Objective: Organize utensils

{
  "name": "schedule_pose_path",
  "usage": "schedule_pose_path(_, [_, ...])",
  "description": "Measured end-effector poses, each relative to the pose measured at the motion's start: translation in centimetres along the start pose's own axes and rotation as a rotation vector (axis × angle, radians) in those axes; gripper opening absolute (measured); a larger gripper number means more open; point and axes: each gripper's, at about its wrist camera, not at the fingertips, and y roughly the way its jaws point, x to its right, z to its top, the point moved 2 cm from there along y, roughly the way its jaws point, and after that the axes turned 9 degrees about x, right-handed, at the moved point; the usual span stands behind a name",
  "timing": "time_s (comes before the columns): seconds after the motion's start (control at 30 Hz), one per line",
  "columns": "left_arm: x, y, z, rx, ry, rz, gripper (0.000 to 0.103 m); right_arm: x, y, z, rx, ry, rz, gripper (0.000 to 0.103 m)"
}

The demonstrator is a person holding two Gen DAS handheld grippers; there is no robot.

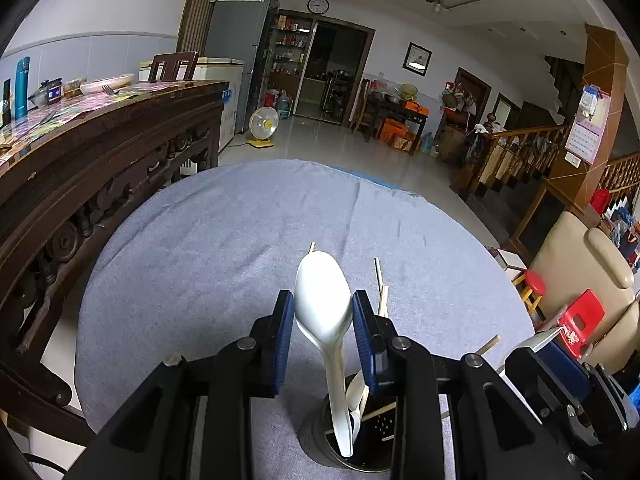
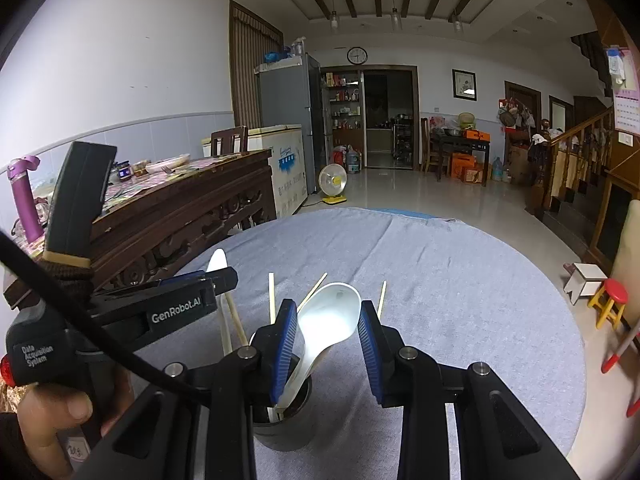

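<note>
A dark utensil holder (image 1: 352, 440) stands near on the grey cloth (image 1: 224, 240). The left gripper (image 1: 323, 312) pinches a white spoon (image 1: 323, 300) upright, handle pointing down into it (right gripper (image 2: 327, 320) gapes around a second spoon (image 2: 330, 316)).

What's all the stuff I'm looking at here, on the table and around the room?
Holder: one, dark, near table edge.
Spoons: at least two, white, standing in holder; one between left gripper's pads, one between right gripper's fingers.
Chopsticks: several, pale wood, standing in holder.
Tablecloth: one, grey-blue, covering round table.
Sideboard: one, dark carved wood, left.
Fan: one, yellow-white, on floor.
Wall clock: one, above doorway.
Stool: one, red-topped, right.
Left gripper: black, blue pads, touching spoon bowl.
Right gripper: black, blue pads, open.
</note>
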Motion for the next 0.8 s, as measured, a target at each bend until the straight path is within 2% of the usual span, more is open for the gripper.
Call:
schedule_pose_path(0.23, [-0.59, 0.29, -0.20, -0.010, -0.028, -0.006, 0.031, -0.05, 0.13, -0.18, -0.006, 0.001, 0.005, 0.034])
schedule_pose_path(0.8, [-0.68, 0.92, -0.51, -0.025, -0.024, -0.008, 0.031, -0.43, 0.83, -1.04, -0.027, -0.016, 0.016, 0.034])
